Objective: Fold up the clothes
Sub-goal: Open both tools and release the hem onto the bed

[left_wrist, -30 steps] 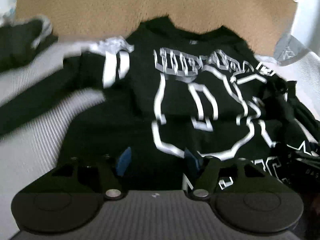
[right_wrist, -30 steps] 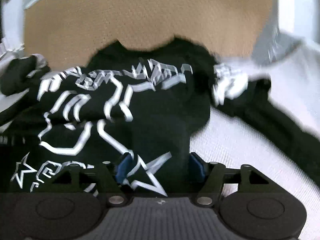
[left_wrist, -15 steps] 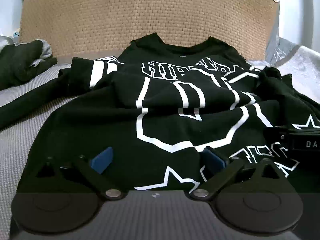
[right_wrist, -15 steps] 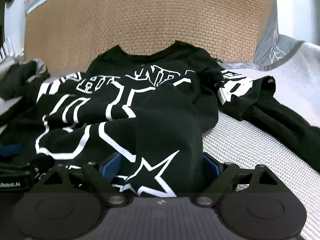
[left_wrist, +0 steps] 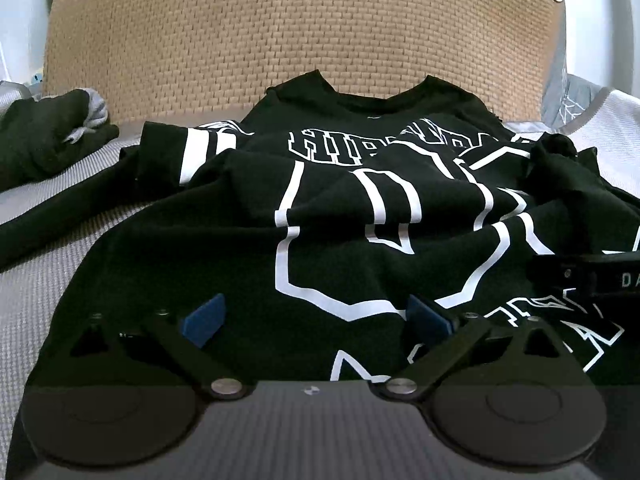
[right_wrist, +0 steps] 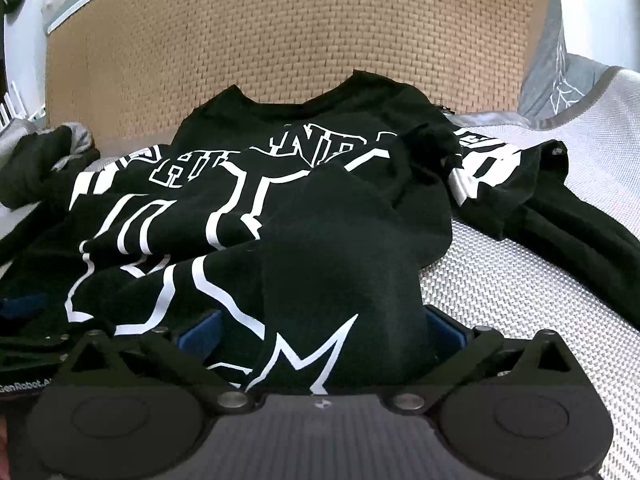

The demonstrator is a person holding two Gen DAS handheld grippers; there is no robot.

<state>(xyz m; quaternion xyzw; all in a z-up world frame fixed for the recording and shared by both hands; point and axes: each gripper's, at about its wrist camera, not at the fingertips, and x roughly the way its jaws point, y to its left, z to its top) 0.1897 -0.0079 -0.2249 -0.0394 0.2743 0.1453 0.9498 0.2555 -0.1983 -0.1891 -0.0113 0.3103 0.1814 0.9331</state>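
1. two views show one black shirt (left_wrist: 360,216) lying on a grey woven bed cover (left_wrist: 36,304), its neck up against a tan wicker board (left_wrist: 304,28).
2. left view: a second ago the shirt was still swinging and blurred. now it lies flat and sharp. the left gripper (left_wrist: 316,316) has sunk a bit toward the hem, and its jaws have just been opening. the blue pads (left_wrist: 204,316) now stand wide apart. cloth lies under the gap, but no pad presses on it.
3. right view: the right gripper (right_wrist: 320,332) has just been opening too. a soft hump of shirt (right_wrist: 340,280) sits between the pads (right_wrist: 200,334), loose and not pinched.
4. i think the shirt has just been let go after being spread out. the next step looks like folding a sleeve in.
5. the shirt looks soft and floppy, with thick white outline letters and stars. it is still bumpy with creases. the long sleeve (right_wrist: 580,224) trails off on the right. the cover is ribbed and rough. a dark bundle (left_wrist: 48,136) lies far left.
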